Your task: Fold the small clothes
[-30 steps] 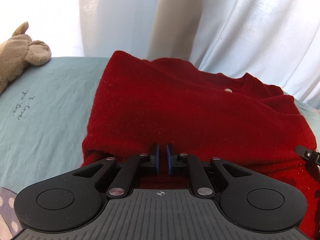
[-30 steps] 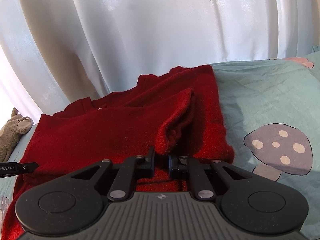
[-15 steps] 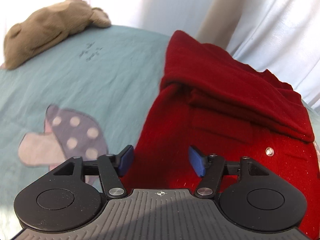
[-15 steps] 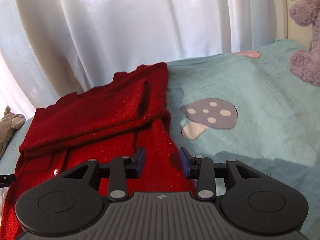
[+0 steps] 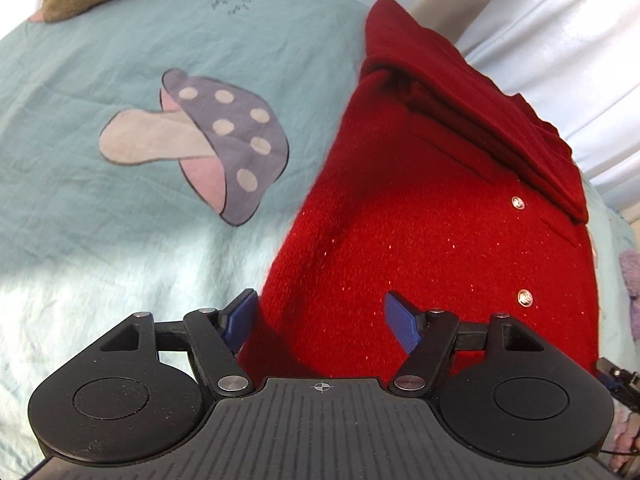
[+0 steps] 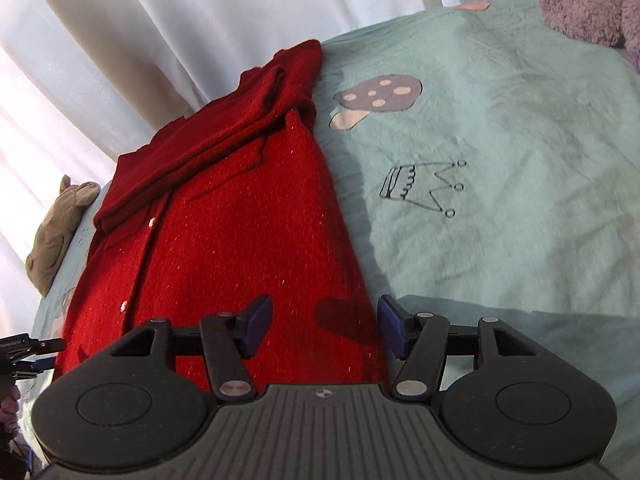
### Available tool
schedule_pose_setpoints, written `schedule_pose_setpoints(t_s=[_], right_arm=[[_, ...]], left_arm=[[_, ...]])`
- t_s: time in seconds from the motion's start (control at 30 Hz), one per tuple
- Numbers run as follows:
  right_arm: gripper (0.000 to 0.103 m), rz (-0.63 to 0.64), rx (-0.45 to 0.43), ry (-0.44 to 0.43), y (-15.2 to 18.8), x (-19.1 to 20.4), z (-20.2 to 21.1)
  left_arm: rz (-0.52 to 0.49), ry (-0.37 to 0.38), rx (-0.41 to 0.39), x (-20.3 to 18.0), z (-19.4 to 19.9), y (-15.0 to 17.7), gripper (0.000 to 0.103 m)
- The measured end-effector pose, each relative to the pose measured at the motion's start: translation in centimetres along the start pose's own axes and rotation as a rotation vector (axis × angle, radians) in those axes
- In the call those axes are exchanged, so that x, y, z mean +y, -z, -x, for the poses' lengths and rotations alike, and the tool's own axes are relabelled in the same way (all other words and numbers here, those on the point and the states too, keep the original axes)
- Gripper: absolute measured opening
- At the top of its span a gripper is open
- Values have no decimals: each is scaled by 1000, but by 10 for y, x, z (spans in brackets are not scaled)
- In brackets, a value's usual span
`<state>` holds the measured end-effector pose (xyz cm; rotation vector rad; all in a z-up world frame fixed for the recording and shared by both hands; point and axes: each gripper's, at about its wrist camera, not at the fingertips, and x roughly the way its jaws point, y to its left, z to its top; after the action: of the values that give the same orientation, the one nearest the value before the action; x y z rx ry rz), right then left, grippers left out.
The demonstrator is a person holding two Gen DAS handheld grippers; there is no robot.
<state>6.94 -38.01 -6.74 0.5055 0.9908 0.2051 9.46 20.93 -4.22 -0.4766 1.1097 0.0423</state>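
Red cardigan lies on bed sheet, sleeves folded at 12 o'clock. Left claw and right claw half open, just been opening, nothing gripped.

The red knitted cardigan lay flat on the pale teal bedsheet, its length running from the near edge of both views toward the white curtain at the far side. Its knit was fuzzy with a faint sparkle, and a row of small round silvery buttons ran down the front placket. The sleeves were folded across the upper part, forming a darker, layered band lying slantwise over the chest. The lower body was smooth and spread out, with its side edges straight against the sheet.
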Motion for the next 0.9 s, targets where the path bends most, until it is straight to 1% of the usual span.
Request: schedule_pose_setpoints(t_s=[0.03, 0.07, 0.13, 0.17, 0.2, 0.27, 0.33, 0.4, 0.43, 0.47, 0.53, 0.6, 0.63, 0.7, 0.77, 0.8, 0.87, 0.9], right_arm=[[58, -11, 14, -11, 4, -2, 3], [58, -18, 19, -20, 7, -3, 6], [58, -32, 45, -41, 13, -6, 13], [58, -35, 55, -47, 14, -8, 15], [58, -38, 63, -51, 16, -10, 18], [57, -51, 72, -56, 17, -13, 22], [56, -73, 76, -70, 18, -18, 24], [52, -81, 79, -79, 18, -19, 24], [45, -81, 83, -83, 17, -20, 23], [41, -82, 87, -87, 17, -20, 23], [40, -85, 97, -92, 17, -22, 22], [40, -97, 102, -98, 16, -27, 23], [40, -109, 100, -93, 15, -29, 24], [40, -123, 91, -85, 13, -35, 26], [43, -141, 106, -115, 12, -39, 25], [44, -153, 129, -148, 13, -41, 22], [44, -153, 140, -180, 13, -39, 18], [44, -143, 144, -186, 13, -36, 16]], left_arm=[[9, 13, 4, 4, 2, 0, 65], [17, 30, 25, 8, 3, 0, 64], [29, 58, 56, 15, 5, 1, 54], [35, 67, 68, 18, 6, 2, 52], [39, 70, 79, 21, 6, 3, 46], [40, 85, 92, 25, 7, 5, 42], [35, 95, 109, 27, 7, 6, 34], [13, 105, 128, 27, 6, 7, 28], [-5, 123, 146, 27, 5, 8, 26], [-25, 140, 158, 26, 4, 10, 25], [-59, 157, 163, 26, 5, 12, 24], [-51, 184, 186, 29, 4, 12, 26], [-39, 202, 196, 31, 3, 11, 34], [-20, 254, 207, 34, 1, 9, 46], [-17, 274, 211, 34, -1, 7, 46], [-20, 283, 213, 34, -2, 6, 45], [-20, 289, 218, 32, -5, 5, 43], [-21, 285, 224, 30, -7, 4, 34]])
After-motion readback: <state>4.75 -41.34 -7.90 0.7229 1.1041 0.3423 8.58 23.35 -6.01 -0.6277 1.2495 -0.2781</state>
